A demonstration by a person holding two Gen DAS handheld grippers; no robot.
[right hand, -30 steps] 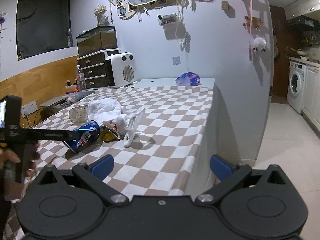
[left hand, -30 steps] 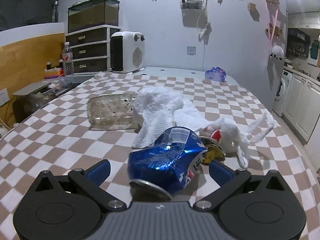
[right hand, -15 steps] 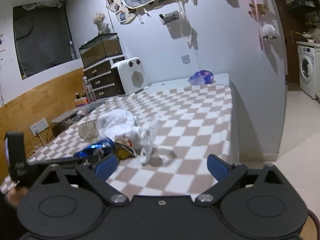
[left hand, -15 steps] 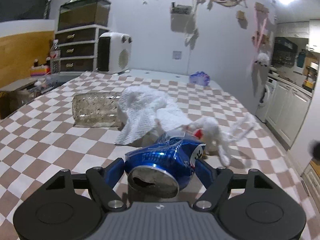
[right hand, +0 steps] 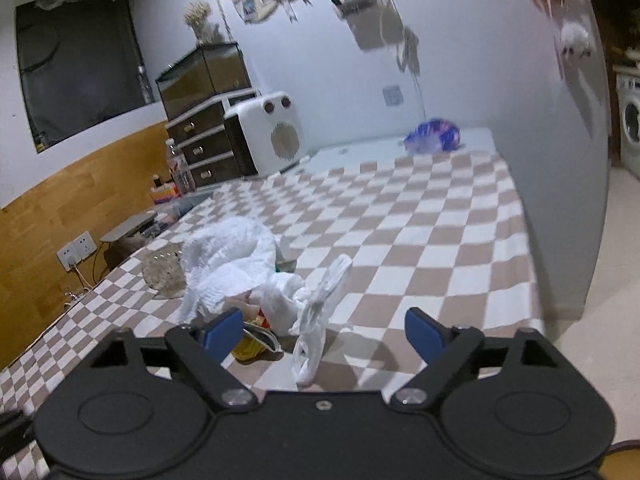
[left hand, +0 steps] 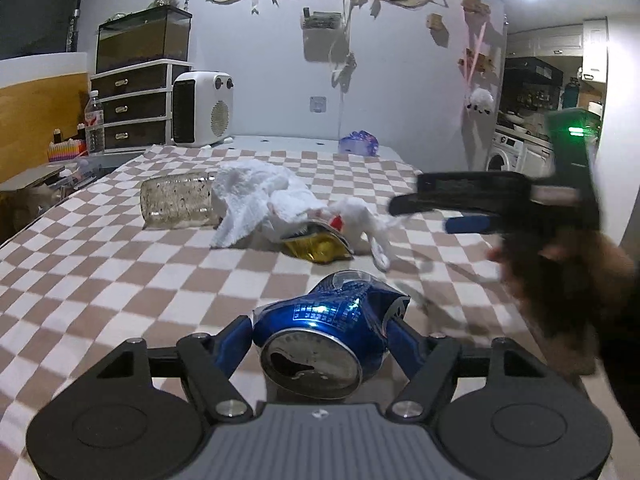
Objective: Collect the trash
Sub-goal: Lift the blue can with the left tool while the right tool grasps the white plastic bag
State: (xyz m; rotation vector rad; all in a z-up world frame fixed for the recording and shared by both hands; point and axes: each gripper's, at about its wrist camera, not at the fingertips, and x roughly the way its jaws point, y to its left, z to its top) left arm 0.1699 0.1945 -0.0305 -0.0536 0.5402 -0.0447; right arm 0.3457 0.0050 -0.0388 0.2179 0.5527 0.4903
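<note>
My left gripper (left hand: 320, 330) is shut on a crushed blue soda can (left hand: 326, 330) and holds it above the checkered tablecloth (left hand: 100, 280). A trash pile lies beyond: a white paper towel (left hand: 260, 196), a clear plastic bottle (left hand: 176, 204), a gold wrapper (left hand: 318, 246) and a white plastic bag (left hand: 368, 220). My right gripper (right hand: 324, 332) is open and hovers just above the white plastic bag (right hand: 316, 320), with the gold wrapper (right hand: 252, 346) by its left finger. The right gripper also shows in the left wrist view (left hand: 440, 212).
A white heater (left hand: 202, 114), a drawer unit (left hand: 136, 108) and a water bottle (left hand: 95, 122) stand at the table's far left. A purple bag (right hand: 434, 140) lies at the far end. The table's right edge (right hand: 532, 264) drops to the floor.
My left gripper closed on the blue can and pulled it back from the pile. My right gripper moved in over the table to the white bag and stayed open.
</note>
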